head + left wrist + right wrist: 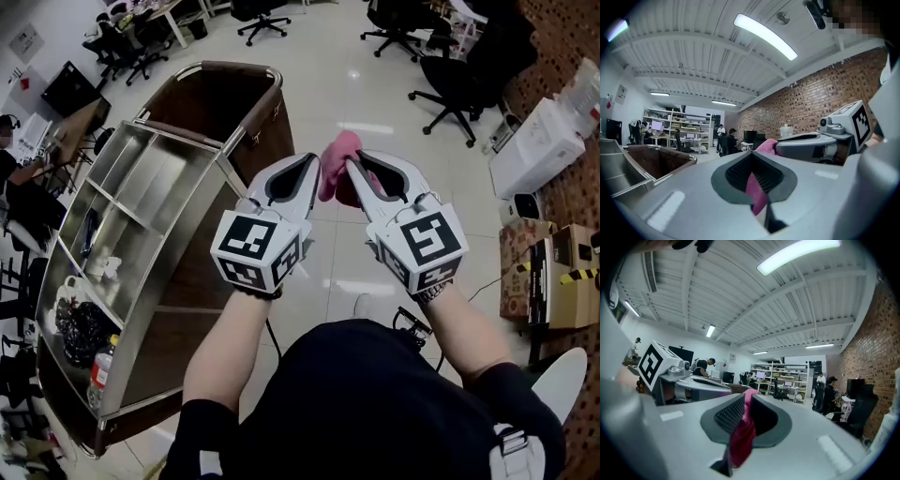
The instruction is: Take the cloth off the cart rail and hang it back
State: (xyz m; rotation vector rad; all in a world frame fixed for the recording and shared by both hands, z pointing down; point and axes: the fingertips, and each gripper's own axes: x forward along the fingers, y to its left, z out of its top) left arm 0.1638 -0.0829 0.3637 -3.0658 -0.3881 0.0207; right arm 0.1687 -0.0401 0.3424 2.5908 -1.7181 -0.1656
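Note:
A pink cloth (338, 167) is held up in the air between both grippers, in front of the person's chest and to the right of the cart. My left gripper (313, 161) is shut on one edge; a strip of the cloth (755, 193) is pinched between its jaws. My right gripper (353, 165) is shut on another edge, and the cloth (742, 433) hangs folded from its jaws. The two grippers stand side by side, tips almost touching. The cart rail (247, 120) lies left of and below them, bare of cloth.
The steel cart (141, 202) has shelves with a bottle (101, 367) and dark bags, and a brown bag at its far end. Office chairs (457, 80) stand beyond. Cardboard boxes (553, 272) and a white box (542, 142) stand at right. People are at desks far off.

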